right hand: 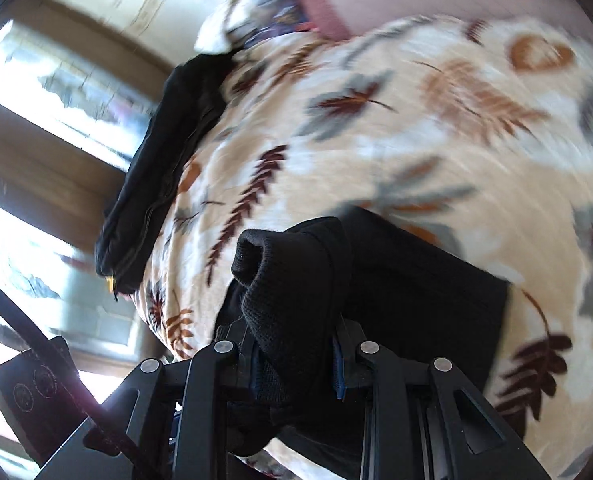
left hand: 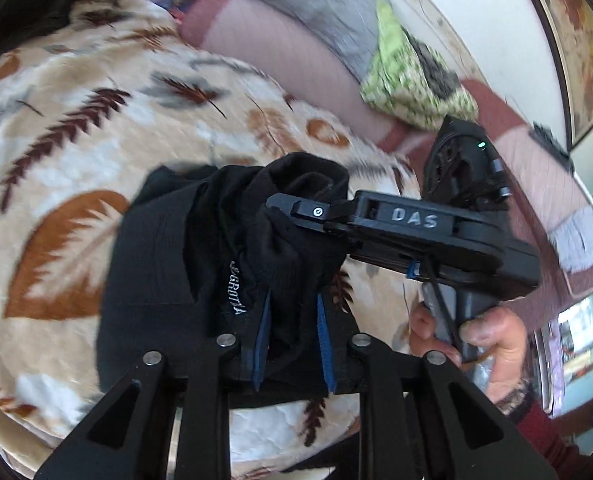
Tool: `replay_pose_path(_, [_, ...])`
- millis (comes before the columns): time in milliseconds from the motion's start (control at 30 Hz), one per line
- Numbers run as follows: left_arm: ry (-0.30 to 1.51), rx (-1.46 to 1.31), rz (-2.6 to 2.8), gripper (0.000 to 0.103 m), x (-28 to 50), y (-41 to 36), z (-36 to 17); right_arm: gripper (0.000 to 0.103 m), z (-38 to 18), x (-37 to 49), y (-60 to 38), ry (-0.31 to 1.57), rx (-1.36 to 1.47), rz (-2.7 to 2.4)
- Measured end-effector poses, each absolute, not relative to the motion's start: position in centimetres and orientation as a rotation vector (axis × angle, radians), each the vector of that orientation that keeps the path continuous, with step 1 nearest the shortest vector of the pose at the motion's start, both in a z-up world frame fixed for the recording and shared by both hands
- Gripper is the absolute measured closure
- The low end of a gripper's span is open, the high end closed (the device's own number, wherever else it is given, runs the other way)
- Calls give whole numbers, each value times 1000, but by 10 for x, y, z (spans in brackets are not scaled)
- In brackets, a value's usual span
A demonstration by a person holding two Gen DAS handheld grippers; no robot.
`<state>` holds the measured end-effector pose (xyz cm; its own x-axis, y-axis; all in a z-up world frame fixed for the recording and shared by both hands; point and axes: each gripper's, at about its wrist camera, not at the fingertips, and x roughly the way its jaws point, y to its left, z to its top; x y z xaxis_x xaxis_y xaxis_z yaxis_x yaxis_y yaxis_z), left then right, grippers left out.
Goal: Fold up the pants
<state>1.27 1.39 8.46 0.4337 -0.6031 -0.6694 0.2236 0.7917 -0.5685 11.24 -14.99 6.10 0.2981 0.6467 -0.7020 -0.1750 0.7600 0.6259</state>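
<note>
black knit pants, bunched and lifted just above leaf-print fleece blanket. left gripper and right gripper both clamped on fabric. looks soft, light, floppy; best held at hem edges.

Both views were bright with daylight, and the window at the left of the right wrist view was blown out to white glare, with a second washed-out patch at the lower right edge of the left wrist view. Motion blur smeared the blanket and the pillow toward the upper and right parts of each frame, while the pants at the centre stayed fairly sharp but so dark that their folds barely showed. Fisheye distortion bent the wall lines and picture frame into curves, and the corners fell to black.
</note>
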Motion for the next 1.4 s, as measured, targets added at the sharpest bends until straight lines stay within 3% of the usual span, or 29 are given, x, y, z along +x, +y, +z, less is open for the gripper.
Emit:
replay_pose_path(167, [1040, -415, -622, 81, -3, 2, 83, 73, 26, 103, -197, 1146, 559, 517])
replay_pose_path(267, [1023, -425, -615, 62, -8, 13, 89, 56, 14, 99, -221, 1128, 579, 404])
replay_pose_path(367, [988, -459, -570, 49, -5, 33, 95, 54, 17, 92, -252, 1076, 596, 319])
replay_pose_path(533, [992, -501, -466, 48, 9, 61, 85, 55, 43, 64, -270, 965, 585, 303])
replay_pose_path(800, [1085, -427, -435, 48, 13, 47, 52, 58, 77, 35, -208, 839, 462, 467])
replay_pose_path(1000, [1080, -353, -439, 43, 4, 37, 46, 58, 23, 49, -209, 1002, 537, 409])
replay_pose_path(1067, [1087, -355, -456, 42, 4, 35, 43, 69, 6, 48, -228, 1032, 565, 323])
replay_pose_path(1100, [1087, -348, -449, 40, 4, 33, 41, 69, 0, 45, -238, 1030, 609, 322])
replay_pose_path(1200, [1083, -349, -448, 37, 5, 32, 41, 67, 8, 34, -253, 1007, 615, 279])
replay_pose_path(1267, [1084, -363, -453, 36, 5, 34, 43, 56, 22, 30, -250, 967, 544, 271])
replay_pose_path(1400, [1076, -442, -463, 36, 3, 49, 52, 53, 23, 36, -235, 974, 532, 316])
